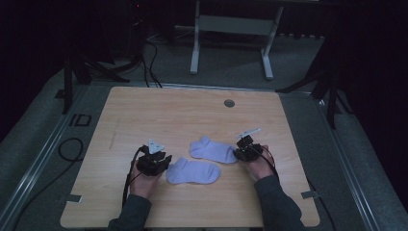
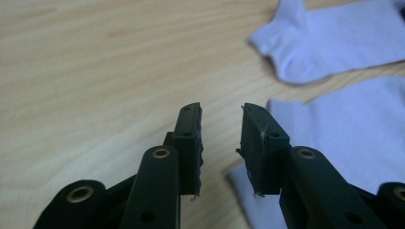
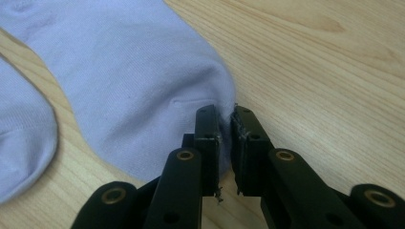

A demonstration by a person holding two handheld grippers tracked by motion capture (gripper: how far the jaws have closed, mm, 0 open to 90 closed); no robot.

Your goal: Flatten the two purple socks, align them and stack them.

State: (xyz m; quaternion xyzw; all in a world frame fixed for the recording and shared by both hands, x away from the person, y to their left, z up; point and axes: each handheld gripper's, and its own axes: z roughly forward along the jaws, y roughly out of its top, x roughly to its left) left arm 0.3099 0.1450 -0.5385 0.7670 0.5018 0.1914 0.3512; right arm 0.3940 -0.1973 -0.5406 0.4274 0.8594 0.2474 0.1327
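Two pale lilac socks lay side by side near the middle of the wooden counter (image 1: pixel 144 110). The near sock (image 1: pixel 193 172) sat just beside the left gripper (image 1: pixel 166 161), whose fingers (image 2: pixel 188 143) stood apart with a clear gap and nothing between them, poised at that sock's edge. The far sock (image 1: pixel 212 150) lay touching the right gripper (image 1: pixel 236 153), whose fingers (image 3: pixel 207 143) were nearly closed, pinching the rounded end of that sock against the counter.

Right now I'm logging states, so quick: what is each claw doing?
Left claw: open, holding nothing.
Right claw: shut on the far sock.
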